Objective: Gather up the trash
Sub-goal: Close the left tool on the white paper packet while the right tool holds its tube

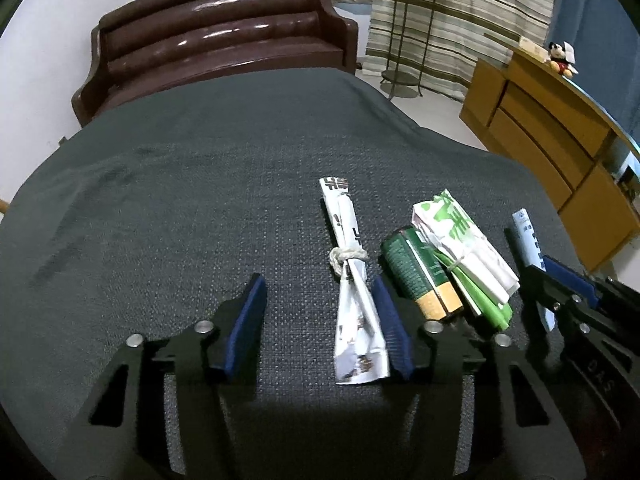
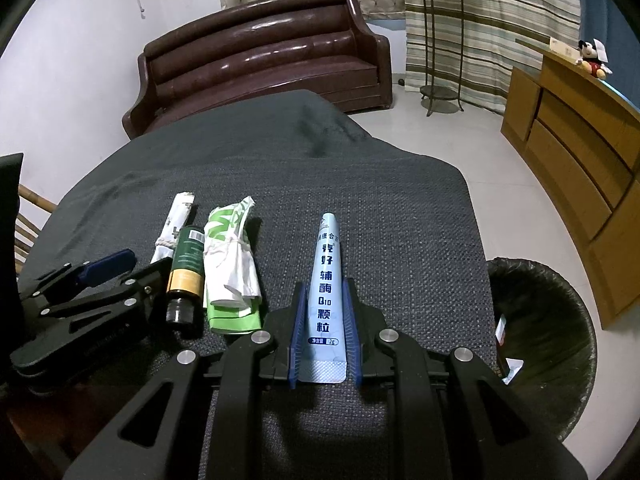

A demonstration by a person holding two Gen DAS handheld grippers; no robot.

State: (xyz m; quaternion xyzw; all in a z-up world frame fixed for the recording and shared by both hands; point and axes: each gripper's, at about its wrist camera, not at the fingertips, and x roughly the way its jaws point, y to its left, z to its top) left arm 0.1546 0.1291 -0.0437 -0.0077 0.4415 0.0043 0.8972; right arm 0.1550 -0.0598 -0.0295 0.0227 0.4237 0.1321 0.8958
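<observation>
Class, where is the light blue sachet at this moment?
In the right wrist view the light blue sachet lies on the dark tablecloth between the right gripper fingers, right of the green-and-white packet, left of the bin.

Grey cloth-covered table (image 2: 400, 208) bears white wrapper (image 1: 352, 264); green bottle (image 2: 185, 272); green-white packet (image 2: 230, 264); blue sachet (image 2: 327, 280).

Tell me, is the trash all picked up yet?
Not yet. A few scraps already lie in the black bin. The right gripper is closed around the blue sachet. The left gripper is open beside the tied white wrapper; the brown bottle and green-white packet wait on the table.
</observation>
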